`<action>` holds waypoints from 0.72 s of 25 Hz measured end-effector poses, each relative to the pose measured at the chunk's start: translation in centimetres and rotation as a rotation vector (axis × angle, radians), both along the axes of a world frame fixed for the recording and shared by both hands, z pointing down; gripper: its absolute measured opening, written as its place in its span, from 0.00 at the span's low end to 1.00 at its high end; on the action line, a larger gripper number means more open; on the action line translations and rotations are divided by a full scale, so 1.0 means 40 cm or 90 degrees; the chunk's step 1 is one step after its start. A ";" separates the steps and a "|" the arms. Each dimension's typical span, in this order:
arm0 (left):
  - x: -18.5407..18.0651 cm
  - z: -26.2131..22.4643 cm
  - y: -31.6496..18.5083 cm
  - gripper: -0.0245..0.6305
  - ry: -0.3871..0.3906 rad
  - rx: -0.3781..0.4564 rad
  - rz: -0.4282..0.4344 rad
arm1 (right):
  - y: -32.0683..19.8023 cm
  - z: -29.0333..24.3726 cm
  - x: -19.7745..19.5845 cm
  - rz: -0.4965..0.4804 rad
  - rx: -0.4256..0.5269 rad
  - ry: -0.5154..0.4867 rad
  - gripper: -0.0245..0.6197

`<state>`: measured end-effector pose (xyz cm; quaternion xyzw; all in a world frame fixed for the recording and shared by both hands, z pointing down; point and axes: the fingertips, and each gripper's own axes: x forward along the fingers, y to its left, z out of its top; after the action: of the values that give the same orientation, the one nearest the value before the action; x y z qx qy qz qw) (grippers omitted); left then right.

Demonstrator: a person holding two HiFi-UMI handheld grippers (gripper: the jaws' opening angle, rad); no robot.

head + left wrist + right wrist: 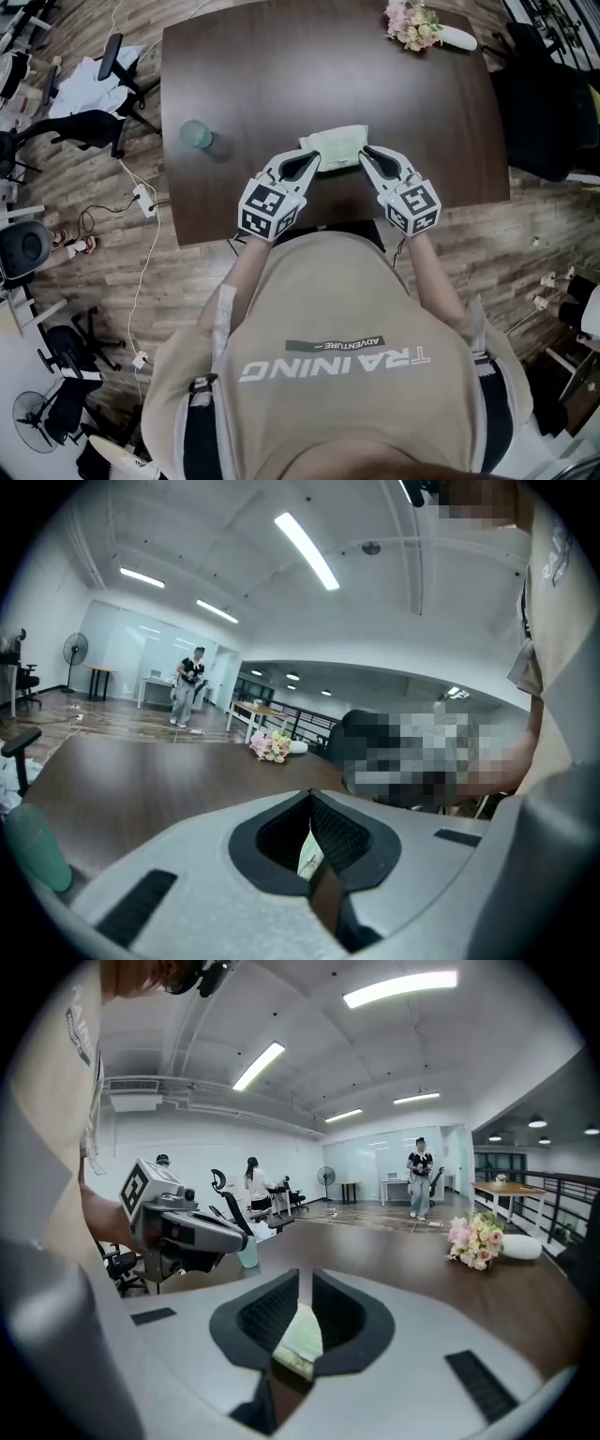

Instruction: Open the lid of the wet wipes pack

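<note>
The soft pale-green wet wipes pack (335,145) lies longways left-to-right, its ends pinched tight by the left hand-held gripper (312,161) and the right hand-held gripper (367,156) (both equally near).

Wood-plank floor (103,281), dark table (281,84), office chairs (118,56); ceiling strip lights (307,550)

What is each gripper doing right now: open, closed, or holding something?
The left gripper is closed on the left edge of the wet wipes pack.
The right gripper is closed on its right edge.
</note>
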<state>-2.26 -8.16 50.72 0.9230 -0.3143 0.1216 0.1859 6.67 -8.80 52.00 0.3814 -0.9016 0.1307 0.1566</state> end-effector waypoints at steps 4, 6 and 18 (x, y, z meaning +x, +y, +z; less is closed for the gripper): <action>-0.003 -0.008 0.015 0.05 0.001 0.002 0.002 | -0.001 -0.016 -0.018 -0.014 0.015 0.008 0.07; -0.003 -0.007 0.019 0.05 -0.004 0.001 -0.002 | 0.001 -0.027 -0.025 -0.025 0.022 0.011 0.07; 0.028 0.025 -0.001 0.05 -0.038 -0.017 -0.033 | -0.010 0.017 0.006 -0.078 -0.001 0.030 0.07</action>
<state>-1.13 -8.18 51.72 0.9078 -0.3421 0.1483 0.1918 6.90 -9.19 52.67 0.3281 -0.9193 0.1127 0.1858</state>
